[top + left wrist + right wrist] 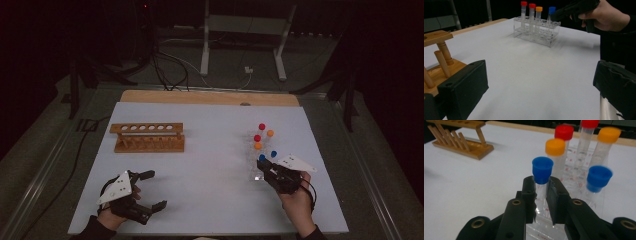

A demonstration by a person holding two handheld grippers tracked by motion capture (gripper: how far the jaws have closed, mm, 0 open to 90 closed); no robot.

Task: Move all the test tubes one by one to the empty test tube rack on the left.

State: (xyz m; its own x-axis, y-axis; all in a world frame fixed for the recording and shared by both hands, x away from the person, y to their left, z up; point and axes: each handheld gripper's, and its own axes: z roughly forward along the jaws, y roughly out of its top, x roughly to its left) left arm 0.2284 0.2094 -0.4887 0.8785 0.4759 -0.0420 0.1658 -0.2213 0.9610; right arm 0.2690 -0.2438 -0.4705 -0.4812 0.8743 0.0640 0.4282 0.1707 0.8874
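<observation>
Right gripper (541,195) jaws clamped on the blue-capped tube (542,176) just under its cap, tube standing in the clear rack (537,32) at table right; looks light, rigid, slick plastic, so grip high and lift straight; left gripper (145,192) jaws wide open, idle.

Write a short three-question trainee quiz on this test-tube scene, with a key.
1. Multiple choice: what colour is the cap of the tube between the right gripper jaws? A red, B orange, C blue.
2. True or false: the left gripper is closed on the wooden rack.
3. Fill in: the capped tubes stand in a ___ plastic rack.

Key:
1. C. The jaws press the tube just under its blue cap.
2. False. It rests open on the table, apart from the wooden rack and holding nothing.
3. Clear. Six tubes stand in it: two red, two orange, two blue caps.
</observation>
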